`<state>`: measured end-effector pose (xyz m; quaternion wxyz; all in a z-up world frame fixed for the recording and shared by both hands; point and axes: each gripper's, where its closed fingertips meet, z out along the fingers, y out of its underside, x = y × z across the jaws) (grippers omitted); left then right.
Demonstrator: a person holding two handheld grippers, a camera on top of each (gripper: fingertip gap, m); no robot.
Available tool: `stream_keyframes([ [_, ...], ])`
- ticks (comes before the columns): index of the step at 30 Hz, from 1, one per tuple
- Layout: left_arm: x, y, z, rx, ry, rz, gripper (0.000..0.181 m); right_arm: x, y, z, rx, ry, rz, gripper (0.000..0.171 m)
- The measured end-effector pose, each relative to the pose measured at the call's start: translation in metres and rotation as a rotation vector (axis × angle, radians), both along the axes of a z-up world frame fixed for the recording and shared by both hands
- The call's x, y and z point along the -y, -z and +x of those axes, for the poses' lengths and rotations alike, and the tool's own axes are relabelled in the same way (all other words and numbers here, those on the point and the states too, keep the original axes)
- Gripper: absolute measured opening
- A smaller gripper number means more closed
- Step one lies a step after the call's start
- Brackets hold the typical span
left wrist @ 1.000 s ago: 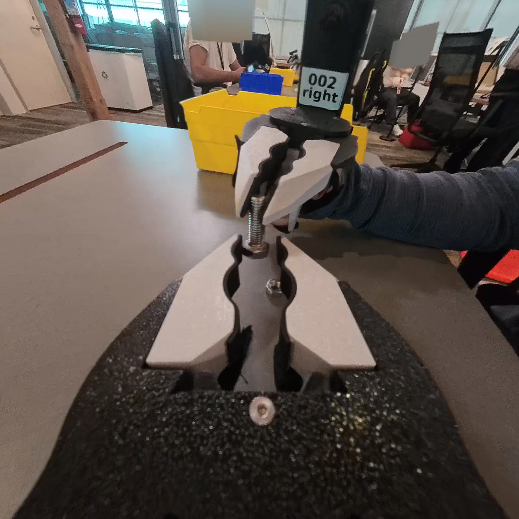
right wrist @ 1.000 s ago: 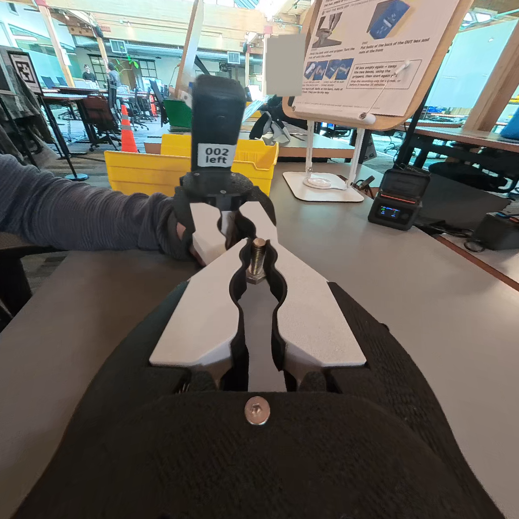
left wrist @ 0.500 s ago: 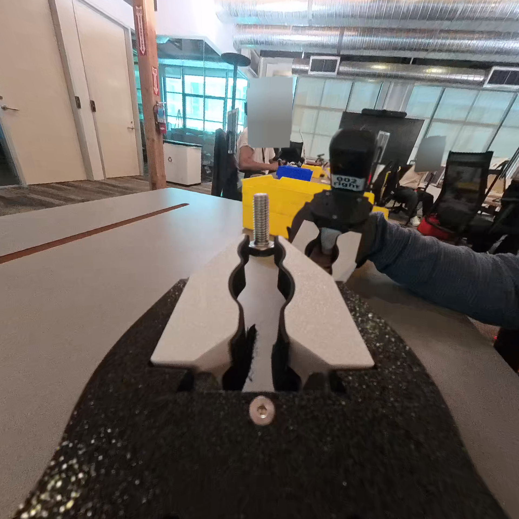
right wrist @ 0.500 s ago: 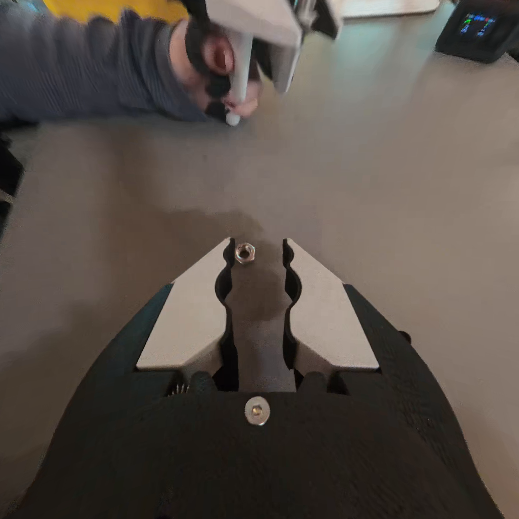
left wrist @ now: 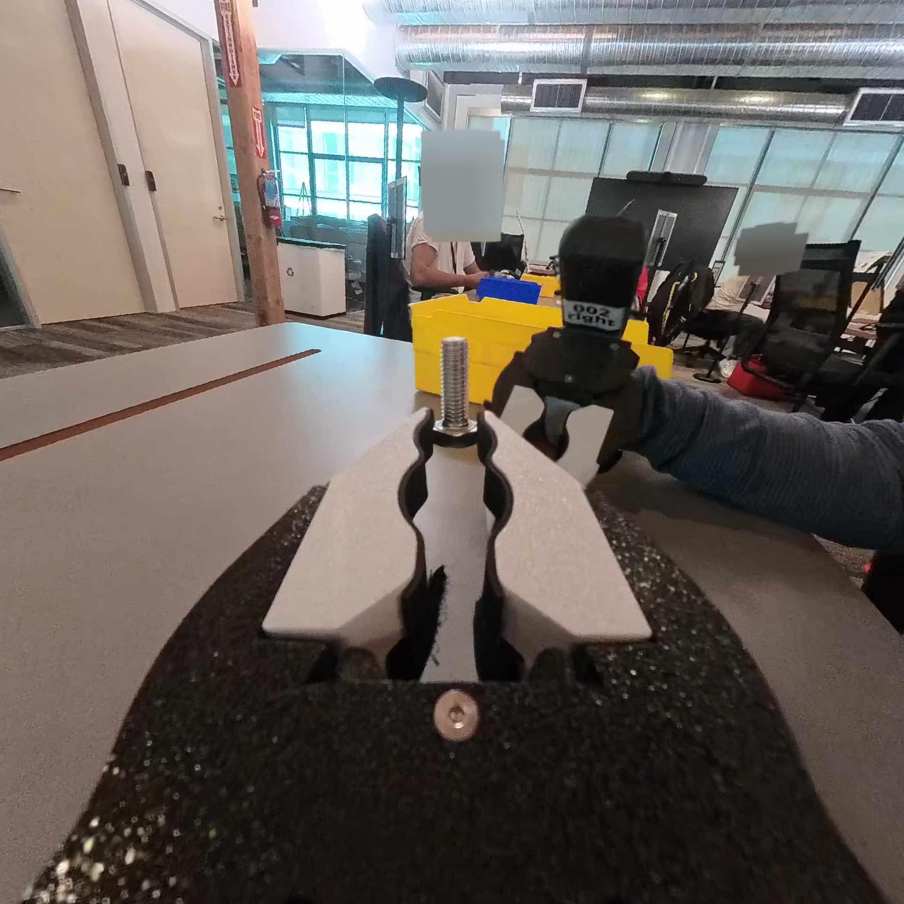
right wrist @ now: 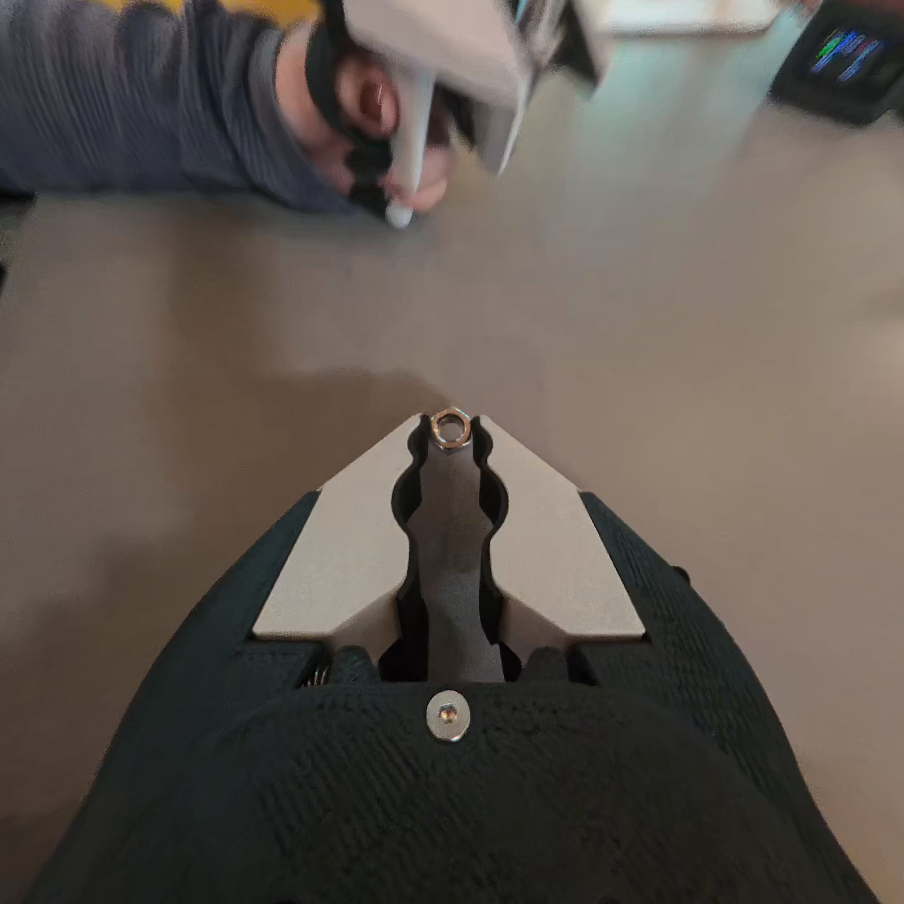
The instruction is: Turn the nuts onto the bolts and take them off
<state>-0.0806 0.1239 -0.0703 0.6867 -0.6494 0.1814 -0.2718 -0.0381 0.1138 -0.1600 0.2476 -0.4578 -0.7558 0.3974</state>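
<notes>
My left gripper (left wrist: 455, 433) is shut on the head of a silver bolt (left wrist: 454, 376), which stands upright with its threaded shaft bare. My right gripper (right wrist: 451, 430) points down at the grey table (right wrist: 685, 367), and its fingertips are closed around a small silver hex nut (right wrist: 451, 434) lying flat there. In the left wrist view the right gripper (left wrist: 562, 455) hangs just right of and behind the bolt, held by a hand in a blue sleeve (left wrist: 758, 464). In the right wrist view the left gripper (right wrist: 469, 98) is a blur at the top edge.
Yellow bins (left wrist: 489, 332) and a blue bin (left wrist: 508, 288) stand at the table's far side. A black device with a lit screen (right wrist: 841, 63) sits at the far right. Seated people and office chairs are beyond the table. My hands' fingertips stand some 10 cm from each other.
My right gripper let go of the bolt's shaft, swung down to the table and closed its jaws around the nut. My left gripper lifted, keeping the bolt upright.
</notes>
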Motion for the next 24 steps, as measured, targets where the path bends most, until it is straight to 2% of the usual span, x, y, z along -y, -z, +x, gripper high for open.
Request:
stream_keyframes([
  [1, 0.000, 0.002, 0.003, -0.009, 0.013, -0.011, 0.015, -0.003, -0.012, -0.003, -0.066, 0.017, -0.034, 0.016],
  [5, 0.003, 0.020, 0.023, -0.095, 0.101, -0.126, 0.015, -0.010, -0.067, 0.000, -0.314, 0.039, -0.194, 0.016],
  [8, 0.011, 0.037, 0.047, -0.143, 0.223, -0.249, 0.015, -0.004, -0.094, 0.012, -0.393, -0.011, -0.291, 0.016],
  [16, 0.031, 0.043, 0.076, -0.139, 0.402, -0.312, 0.015, 0.021, -0.090, 0.024, -0.265, -0.141, -0.419, 0.016],
  [24, 0.041, 0.050, 0.090, -0.162, 0.483, -0.368, 0.015, 0.031, -0.080, 0.028, -0.182, -0.164, -0.367, 0.016],
])
